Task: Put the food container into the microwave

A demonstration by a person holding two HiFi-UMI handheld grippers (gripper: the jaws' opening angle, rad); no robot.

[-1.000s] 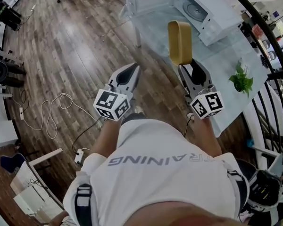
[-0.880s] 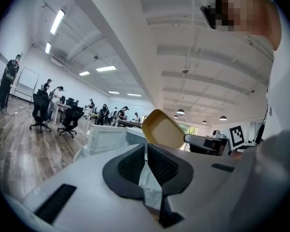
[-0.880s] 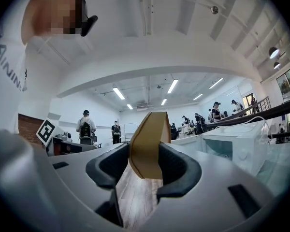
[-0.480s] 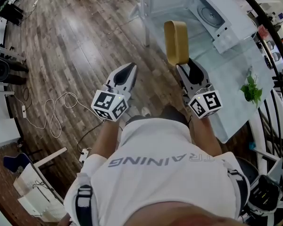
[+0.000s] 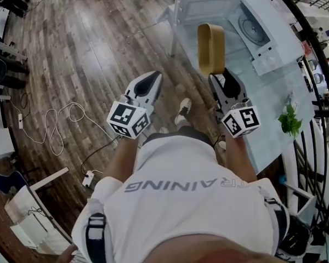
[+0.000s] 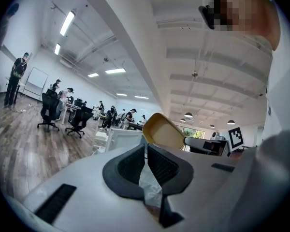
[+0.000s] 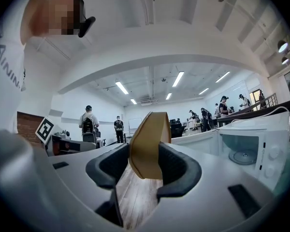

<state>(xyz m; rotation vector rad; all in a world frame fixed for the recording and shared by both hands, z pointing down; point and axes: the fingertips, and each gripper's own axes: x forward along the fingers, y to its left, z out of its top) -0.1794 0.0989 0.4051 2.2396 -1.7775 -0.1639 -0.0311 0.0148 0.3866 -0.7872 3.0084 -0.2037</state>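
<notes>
On the wood floor [image 5: 88,48], far out at nine o'clock, a white cable [image 5: 60,127] lies in loops; the left claw [image 5: 152,80] hangs over the floor, well apart from the counter [image 5: 263,108], and points up to about one o'clock; its two jaws are pressed together and nothing is between them; the cube with the black and white squares [image 5: 129,120] sits at its back end, near the person's white shirt [image 5: 192,201]; a shoe [image 5: 182,111] shows on the floor between the two claws; the right claw [image 5: 222,80] is up in the air by the near edge of the counter, and its jaws are clamped on the bottom end of the food container [image 5: 211,48]; the container is tan and long, it stands on its end, and it sticks out from the claw toward twelve o'clock; the white microwave [image 5: 266,21] sits on the counter at about one o'clock from the container, close by but not touching it; its door [image 5: 200,7] is swung wide open, and the round glass plate [image 5: 253,29] shows inside; the container is outside the microwave; a small green plant [image 5: 289,120] stands on the counter at about four o'clock from the right claw.
</notes>
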